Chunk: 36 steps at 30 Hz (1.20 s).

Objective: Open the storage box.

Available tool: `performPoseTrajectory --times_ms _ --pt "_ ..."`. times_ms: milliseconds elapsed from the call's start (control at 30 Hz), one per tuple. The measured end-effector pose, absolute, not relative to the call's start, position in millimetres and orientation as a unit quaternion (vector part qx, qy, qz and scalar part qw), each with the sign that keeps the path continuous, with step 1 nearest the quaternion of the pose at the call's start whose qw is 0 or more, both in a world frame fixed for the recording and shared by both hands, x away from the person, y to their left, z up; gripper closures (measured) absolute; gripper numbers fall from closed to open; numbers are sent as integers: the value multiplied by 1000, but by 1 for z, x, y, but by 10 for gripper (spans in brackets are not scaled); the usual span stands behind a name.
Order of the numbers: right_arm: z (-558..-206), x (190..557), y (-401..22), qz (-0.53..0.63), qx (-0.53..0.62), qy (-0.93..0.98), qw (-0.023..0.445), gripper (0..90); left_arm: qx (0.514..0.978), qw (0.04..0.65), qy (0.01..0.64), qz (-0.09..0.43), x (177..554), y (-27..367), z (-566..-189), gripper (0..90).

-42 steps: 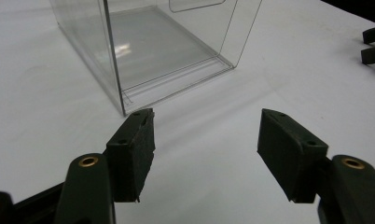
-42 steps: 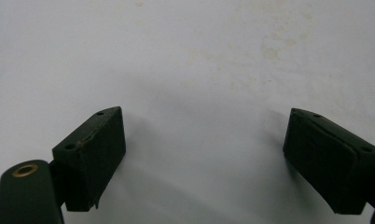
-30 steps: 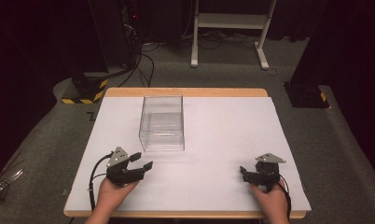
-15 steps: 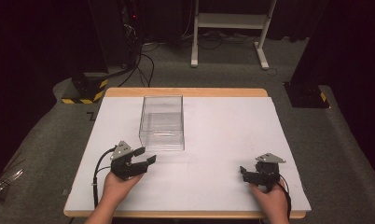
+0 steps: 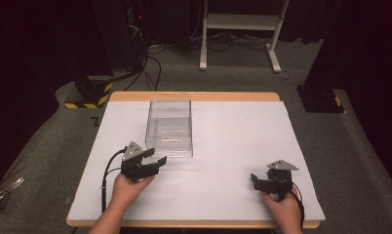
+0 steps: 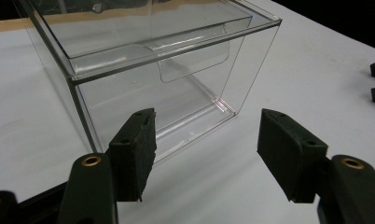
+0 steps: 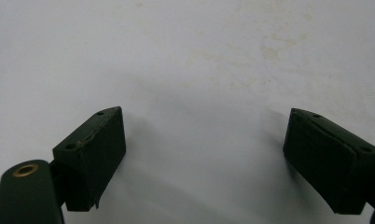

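Since a second ago your left gripper (image 5: 154, 159) has advanced toward the clear box (image 5: 168, 127), jaws wide. It sits just ahead, long axis running away from you. Your right gripper (image 5: 257, 179), also wide, rests well apart from it.

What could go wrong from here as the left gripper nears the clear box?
1. The left gripper is open right at the clear box, whose near wall looks thin and smooth; the pads may slip or catch just one corner.
2. The box stands free on the white table, so a nudge could slide it rather than give a grip.
3. The right gripper sits open far off, too distant to steady the box.
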State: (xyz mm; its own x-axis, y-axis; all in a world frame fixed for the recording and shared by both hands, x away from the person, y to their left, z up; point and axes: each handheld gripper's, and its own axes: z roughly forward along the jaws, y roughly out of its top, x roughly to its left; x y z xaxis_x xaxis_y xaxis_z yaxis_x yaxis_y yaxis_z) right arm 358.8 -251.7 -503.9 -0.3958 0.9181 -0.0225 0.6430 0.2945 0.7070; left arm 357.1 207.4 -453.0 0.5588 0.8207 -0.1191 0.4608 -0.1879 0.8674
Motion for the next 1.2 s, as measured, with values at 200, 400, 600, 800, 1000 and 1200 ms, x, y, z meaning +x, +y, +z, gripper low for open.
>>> performPoseTrajectory --times_ms 200,400,600,800,1000,1200 --pt "-504 359 -252 314 504 774 219 130 748 472 424 193 363 205 -452 391" --pt "-504 359 -252 314 504 774 219 130 741 482 431 182 372 207 -453 408" --pt "-504 359 -252 314 505 774 219 130 735 491 431 179 379 210 -457 421" --pt "-504 359 -252 314 505 774 219 130 733 500 425 180 383 209 -460 451" --pt "-504 359 -252 314 504 774 219 130 728 510 421 179 387 210 -463 476" --pt "-504 359 -252 314 504 774 220 131 725 520 416 174 391 211 -466 500"
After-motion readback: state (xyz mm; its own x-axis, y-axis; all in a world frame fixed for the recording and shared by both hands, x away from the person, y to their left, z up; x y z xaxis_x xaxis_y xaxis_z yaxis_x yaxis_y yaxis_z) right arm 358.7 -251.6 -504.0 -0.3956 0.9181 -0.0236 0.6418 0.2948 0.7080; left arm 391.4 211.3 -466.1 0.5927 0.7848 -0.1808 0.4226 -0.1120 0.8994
